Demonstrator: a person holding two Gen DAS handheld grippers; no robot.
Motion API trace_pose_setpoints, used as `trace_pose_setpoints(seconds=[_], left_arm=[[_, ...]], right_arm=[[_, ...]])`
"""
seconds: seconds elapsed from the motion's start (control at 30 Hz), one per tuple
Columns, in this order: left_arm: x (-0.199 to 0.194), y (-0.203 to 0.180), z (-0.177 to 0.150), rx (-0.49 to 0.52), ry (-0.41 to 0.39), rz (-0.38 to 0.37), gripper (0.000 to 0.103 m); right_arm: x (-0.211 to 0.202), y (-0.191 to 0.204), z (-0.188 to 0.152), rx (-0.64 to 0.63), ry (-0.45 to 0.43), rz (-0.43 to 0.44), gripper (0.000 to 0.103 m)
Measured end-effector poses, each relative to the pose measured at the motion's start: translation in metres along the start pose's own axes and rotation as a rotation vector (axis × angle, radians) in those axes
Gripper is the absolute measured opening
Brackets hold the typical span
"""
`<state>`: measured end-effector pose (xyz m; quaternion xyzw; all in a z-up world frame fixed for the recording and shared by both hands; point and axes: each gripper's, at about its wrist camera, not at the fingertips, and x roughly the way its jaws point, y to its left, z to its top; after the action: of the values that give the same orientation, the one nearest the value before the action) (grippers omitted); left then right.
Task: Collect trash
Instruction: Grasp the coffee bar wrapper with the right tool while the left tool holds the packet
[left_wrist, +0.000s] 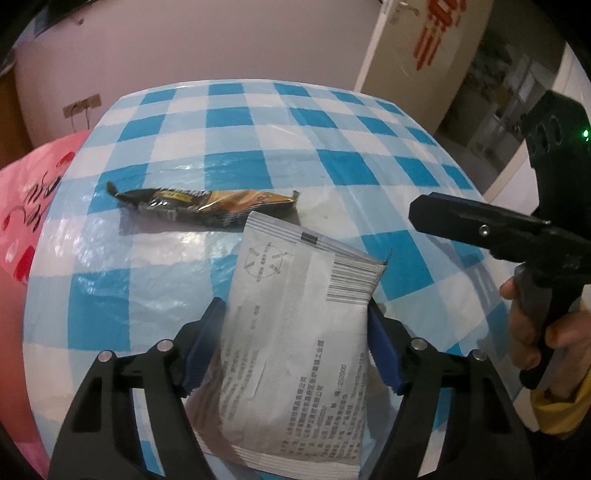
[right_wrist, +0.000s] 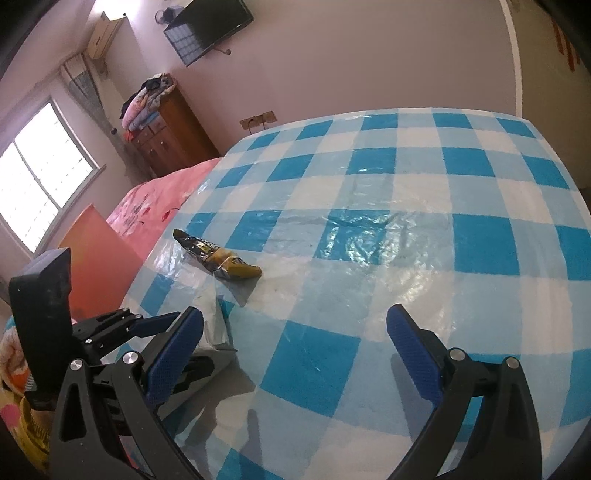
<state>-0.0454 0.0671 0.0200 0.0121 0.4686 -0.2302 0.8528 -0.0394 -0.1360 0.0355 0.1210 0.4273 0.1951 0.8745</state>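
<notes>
We see one desk (left_wrist: 295, 122) under a blue-checked cloth, two pieces of trash: one grey packet (left_wrist: 295, 332), one black-yellow wrapper (left_wrist: 203, 206) lying beyond it. Left gripper (left_wrist: 295, 343) fingers pinch the packet's sides; right gripper (right_wrist: 295, 354) fingers spread, empty.

My left claw (left_wrist: 295, 354) points downward and its pads press both sides of the white packet (left_wrist: 295, 350). My right claw (right_wrist: 295, 354) stands wide, with nothing between its fingers.
</notes>
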Motion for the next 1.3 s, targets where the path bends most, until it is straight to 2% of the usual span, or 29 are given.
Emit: trace_pose_setpoints(seconds=[0.27, 0.4, 0.43, 0.47, 0.53, 0.8, 0.87, 1.03, 1.13, 1.3], left_arm=[[-0.026, 0.029, -0.007, -0.118, -0.069, 0.015, 0.073], [-0.044, 0.048, -0.010, -0.170, -0.113, 0.051, 0.073], [-0.048, 0.053, -0.011, -0.185, -0.122, 0.058, 0.073], [-0.052, 0.057, -0.012, -0.197, -0.129, 0.063, 0.073], [-0.059, 0.066, -0.014, -0.219, -0.143, 0.082, 0.073], [-0.075, 0.088, -0.018, -0.266, -0.181, 0.119, 0.073], [-0.079, 0.091, -0.019, -0.273, -0.189, 0.121, 0.073], [-0.086, 0.101, -0.022, -0.293, -0.208, 0.135, 0.073], [-0.088, 0.105, -0.023, -0.306, -0.212, 0.139, 0.073], [-0.090, 0.109, -0.025, -0.319, -0.218, 0.140, 0.073]], right_arm=[[0.019, 0.017, 0.012, -0.041, 0.020, 0.057, 0.098], [0.034, 0.033, 0.018, -0.085, 0.036, 0.084, 0.097], [0.037, 0.037, 0.020, -0.096, 0.038, 0.091, 0.095], [0.041, 0.041, 0.022, -0.110, 0.043, 0.095, 0.088], [0.051, 0.052, 0.025, -0.145, 0.067, 0.098, 0.080], [0.086, 0.092, 0.040, -0.288, 0.098, 0.087, 0.074], [0.096, 0.100, 0.043, -0.318, 0.107, 0.077, 0.067], [0.113, 0.113, 0.048, -0.376, 0.126, 0.050, 0.062], [0.122, 0.120, 0.049, -0.412, 0.136, 0.033, 0.056], [0.132, 0.130, 0.047, -0.471, 0.146, 0.007, 0.053]])
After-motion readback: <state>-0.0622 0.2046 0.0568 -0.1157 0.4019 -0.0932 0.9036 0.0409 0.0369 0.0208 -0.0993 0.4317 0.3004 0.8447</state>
